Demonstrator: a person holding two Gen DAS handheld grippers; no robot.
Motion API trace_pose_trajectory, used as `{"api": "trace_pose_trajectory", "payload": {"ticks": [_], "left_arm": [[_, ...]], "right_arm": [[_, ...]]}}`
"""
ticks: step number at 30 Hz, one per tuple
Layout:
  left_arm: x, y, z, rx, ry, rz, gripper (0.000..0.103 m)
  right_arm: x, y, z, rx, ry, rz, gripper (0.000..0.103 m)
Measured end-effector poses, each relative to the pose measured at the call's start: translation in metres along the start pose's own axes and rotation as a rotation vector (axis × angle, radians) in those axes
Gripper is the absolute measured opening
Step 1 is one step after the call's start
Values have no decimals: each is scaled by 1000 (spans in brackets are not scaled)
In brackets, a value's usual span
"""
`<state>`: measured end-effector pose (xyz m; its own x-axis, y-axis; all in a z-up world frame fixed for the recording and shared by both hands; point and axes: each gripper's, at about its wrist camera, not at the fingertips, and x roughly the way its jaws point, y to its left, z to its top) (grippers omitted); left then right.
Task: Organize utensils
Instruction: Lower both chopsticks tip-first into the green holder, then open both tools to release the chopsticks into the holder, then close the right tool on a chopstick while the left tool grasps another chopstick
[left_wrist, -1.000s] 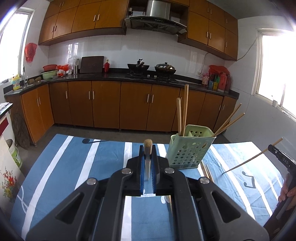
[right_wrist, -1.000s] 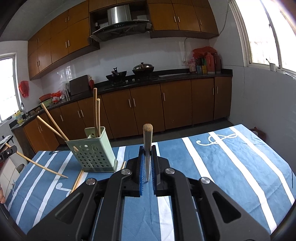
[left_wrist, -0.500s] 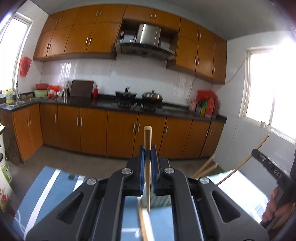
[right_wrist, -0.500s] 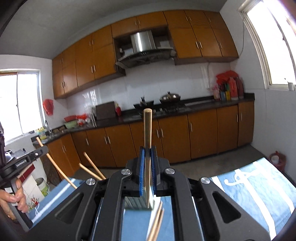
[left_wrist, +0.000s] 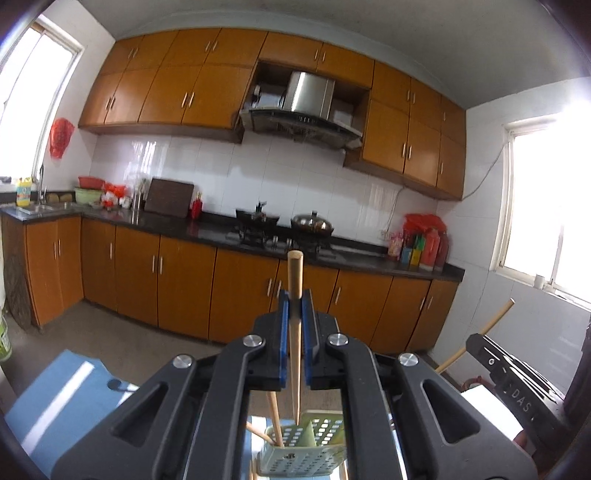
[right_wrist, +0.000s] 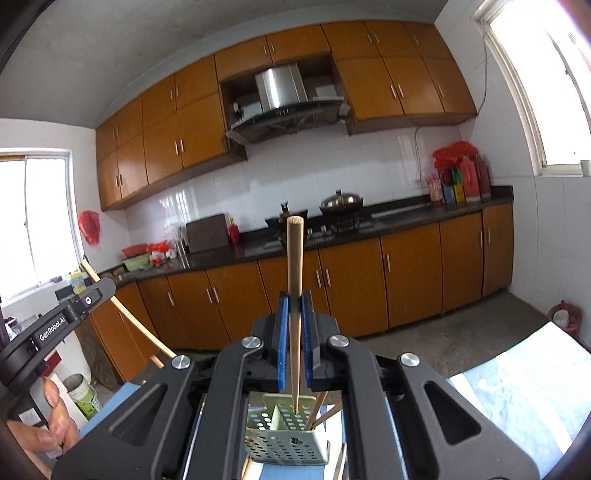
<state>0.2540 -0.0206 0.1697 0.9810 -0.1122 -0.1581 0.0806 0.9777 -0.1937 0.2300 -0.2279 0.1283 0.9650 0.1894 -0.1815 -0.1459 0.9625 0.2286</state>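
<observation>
Chopsticks: 2 are in hand, 1 per gripper. Your left gripper (left_wrist: 294, 310) is clamped on a chopstick (left_wrist: 295, 295) held near upright, its tapered tip poised above the green perforated holder (left_wrist: 299, 452). Your right gripper (right_wrist: 294, 308) is likewise clamped on its own chopstick (right_wrist: 294, 280), tip hanging over the same holder (right_wrist: 286, 439) and its central divider. Other chopsticks (right_wrist: 319, 404) already lean inside the holder; at least 1 lies on the blue striped cloth (left_wrist: 55, 398) beside it.

To place well, judge each tip against 1 compartment, not the divider wall. Lower 1 stick at a time so the 2 grippers do not crowd each other. Keep each stick near vertical, sink the tip below the rim, then part the jaws. The light holder looks liable to tip if a stick pushes sideways on its wall.
</observation>
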Motion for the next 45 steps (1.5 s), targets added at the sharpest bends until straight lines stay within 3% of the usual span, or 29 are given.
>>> {"api": "trace_pose_trajectory", "payload": {"ticks": [8,17,19,21,30,34,38,42,45], "left_arm": [[30,12,-35,-15,104,-12,7],[33,20,-42,-6,164,-25,9],[28,24,-42,-13,166,-21,11],[23,27,-39,-23,164,-17,17],[-32,46,-30,-29,149,24,24],[-65,63,-54,-18,197,40,29],[-77,80,-104,40,304,87,30],[-71,97,-154,30,449,110,30],[-66,100,-179,35,521,108,30]], "right_arm": [[27,-2,-29,9,102,7,8],[29,-2,-33,7,139,4,9],[25,-3,-29,10,138,-1,14],[18,-5,-26,13,118,-10,36],[-45,-23,-26,12,88,-81,37],[-62,-41,-61,33,188,-127,37],[-47,-56,-120,75,391,-130,36],[-26,-56,-174,97,565,-92,23],[-13,-45,-206,103,650,-69,21]]}}
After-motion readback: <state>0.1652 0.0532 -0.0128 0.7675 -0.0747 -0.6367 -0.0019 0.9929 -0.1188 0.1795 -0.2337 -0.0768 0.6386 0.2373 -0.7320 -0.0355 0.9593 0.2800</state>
